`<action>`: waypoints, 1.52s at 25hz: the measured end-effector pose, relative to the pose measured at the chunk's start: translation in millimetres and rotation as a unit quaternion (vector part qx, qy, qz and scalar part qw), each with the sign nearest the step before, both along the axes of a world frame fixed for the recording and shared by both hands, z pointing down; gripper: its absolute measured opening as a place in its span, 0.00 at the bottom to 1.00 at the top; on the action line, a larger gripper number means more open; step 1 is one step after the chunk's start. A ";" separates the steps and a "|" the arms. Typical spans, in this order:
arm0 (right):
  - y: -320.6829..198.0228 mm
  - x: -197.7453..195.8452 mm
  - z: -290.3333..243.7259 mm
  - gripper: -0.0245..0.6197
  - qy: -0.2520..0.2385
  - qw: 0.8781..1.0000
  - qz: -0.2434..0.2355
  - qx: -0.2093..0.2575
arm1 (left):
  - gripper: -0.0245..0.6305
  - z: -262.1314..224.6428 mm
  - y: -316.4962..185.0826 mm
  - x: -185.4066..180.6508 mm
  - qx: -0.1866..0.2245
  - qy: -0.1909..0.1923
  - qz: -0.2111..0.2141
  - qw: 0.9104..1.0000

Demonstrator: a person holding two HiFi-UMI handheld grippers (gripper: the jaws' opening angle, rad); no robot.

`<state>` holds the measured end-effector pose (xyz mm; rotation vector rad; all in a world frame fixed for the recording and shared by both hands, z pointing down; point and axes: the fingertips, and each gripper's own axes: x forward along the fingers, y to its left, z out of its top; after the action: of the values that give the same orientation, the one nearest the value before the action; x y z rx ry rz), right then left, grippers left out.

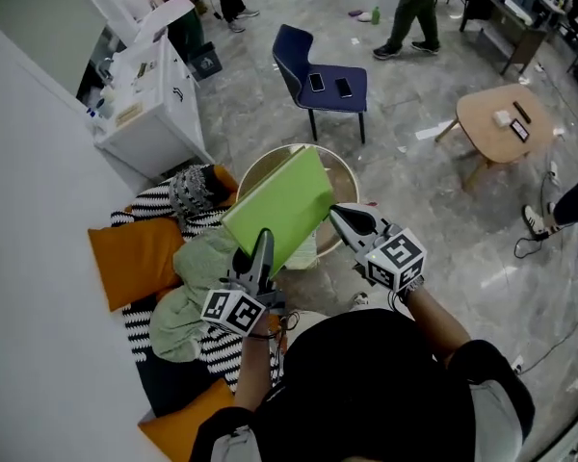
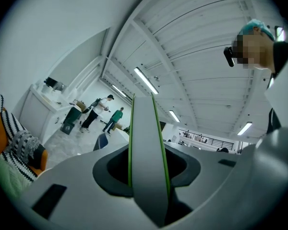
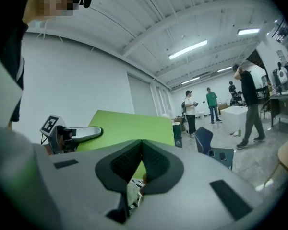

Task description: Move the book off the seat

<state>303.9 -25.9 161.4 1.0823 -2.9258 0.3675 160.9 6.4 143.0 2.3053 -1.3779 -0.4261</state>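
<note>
The person's left gripper (image 1: 261,250) clamped the lower edge of the flat lime-green hardback book (image 1: 281,205). Its 2 jaws pressed both covers, carrying the book tilted above the round pale wooden stool (image 1: 347,179), clear of the striped black-and-white seat (image 1: 144,205). The right gripper (image 1: 338,216), jaws together, sat at the book's right edge, probably steadying it.

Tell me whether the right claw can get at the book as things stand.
Probably yes. The right claw sits shut close beside the book, at its right edge, with nothing between them; it would have to open first. The left claw grips its lower edge.
</note>
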 end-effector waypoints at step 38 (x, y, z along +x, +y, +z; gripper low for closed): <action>-160.8 138.0 -1.0 0.06 0.010 0.989 0.149 -0.002 | 0.26 29.9 -211.3 137.7 -0.028 0.039 0.142 0.989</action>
<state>441.9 -186.6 160.4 1.5177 -2.7432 0.3605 298.7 -204.9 172.9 2.3641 -0.9922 -0.3778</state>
